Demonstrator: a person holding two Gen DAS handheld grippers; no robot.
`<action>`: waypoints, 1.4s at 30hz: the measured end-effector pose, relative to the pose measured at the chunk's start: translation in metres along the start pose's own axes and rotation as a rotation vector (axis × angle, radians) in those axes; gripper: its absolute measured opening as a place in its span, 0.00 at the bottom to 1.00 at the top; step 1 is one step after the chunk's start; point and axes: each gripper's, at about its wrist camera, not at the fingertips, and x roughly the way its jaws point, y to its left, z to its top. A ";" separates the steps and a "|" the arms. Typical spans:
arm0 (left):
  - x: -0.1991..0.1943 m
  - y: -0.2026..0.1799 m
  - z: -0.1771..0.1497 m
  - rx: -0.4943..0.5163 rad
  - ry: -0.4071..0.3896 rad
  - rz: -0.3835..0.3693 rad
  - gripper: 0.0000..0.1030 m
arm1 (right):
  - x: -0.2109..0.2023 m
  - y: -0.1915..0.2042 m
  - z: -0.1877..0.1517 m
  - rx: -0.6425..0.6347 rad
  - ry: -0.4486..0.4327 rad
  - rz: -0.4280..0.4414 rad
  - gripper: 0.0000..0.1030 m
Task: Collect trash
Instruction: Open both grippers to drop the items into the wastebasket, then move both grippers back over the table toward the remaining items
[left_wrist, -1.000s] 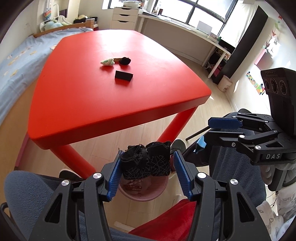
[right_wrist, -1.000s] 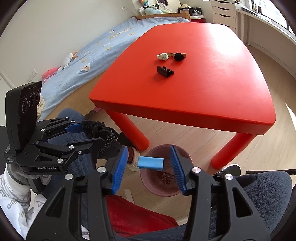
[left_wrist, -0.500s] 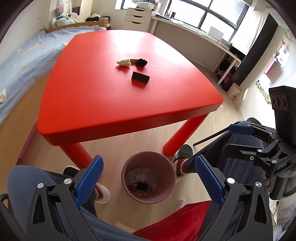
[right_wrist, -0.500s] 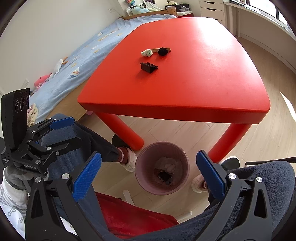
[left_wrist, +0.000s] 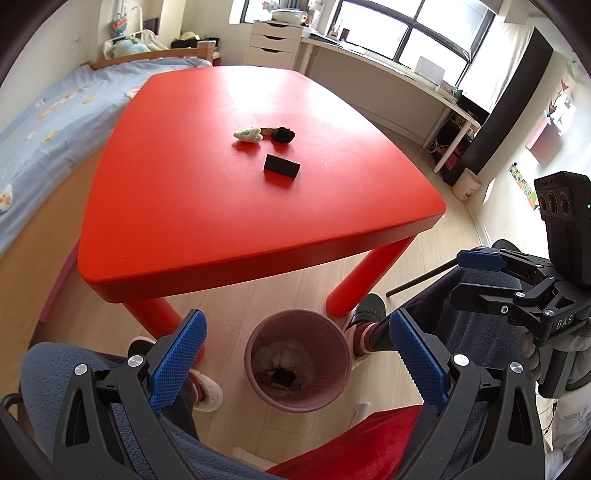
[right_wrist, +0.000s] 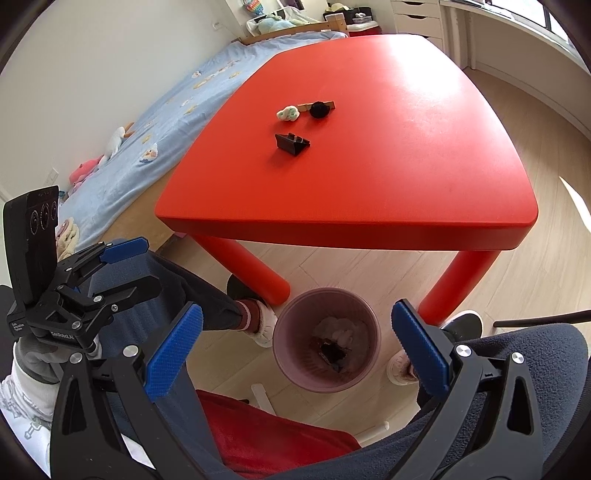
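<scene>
Now we hover both grippers, jaws wide apart and holding nothing, above the pink bin.

Below our left gripper and right gripper sits the bin on the floor, just off the red table's near edge. Remaining trash lies ahead and higher, mid-table: a black wedge nearest, long axis crosswise, then a pale wad and black ball. Neither gripper seems clearly nearer; the tabletop around them gives open room.

A bin stands on the floor before the table — three scraps lie on the tabletop.
</scene>
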 end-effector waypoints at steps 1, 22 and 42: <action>0.000 0.000 0.002 0.004 -0.002 0.001 0.93 | -0.001 0.000 0.002 0.000 -0.002 -0.001 0.97; 0.013 0.007 0.087 0.134 -0.076 0.011 0.93 | 0.006 0.002 0.129 -0.084 -0.064 -0.054 0.97; 0.089 0.009 0.133 0.190 0.026 -0.009 0.93 | 0.122 -0.012 0.218 -0.133 0.097 -0.182 0.97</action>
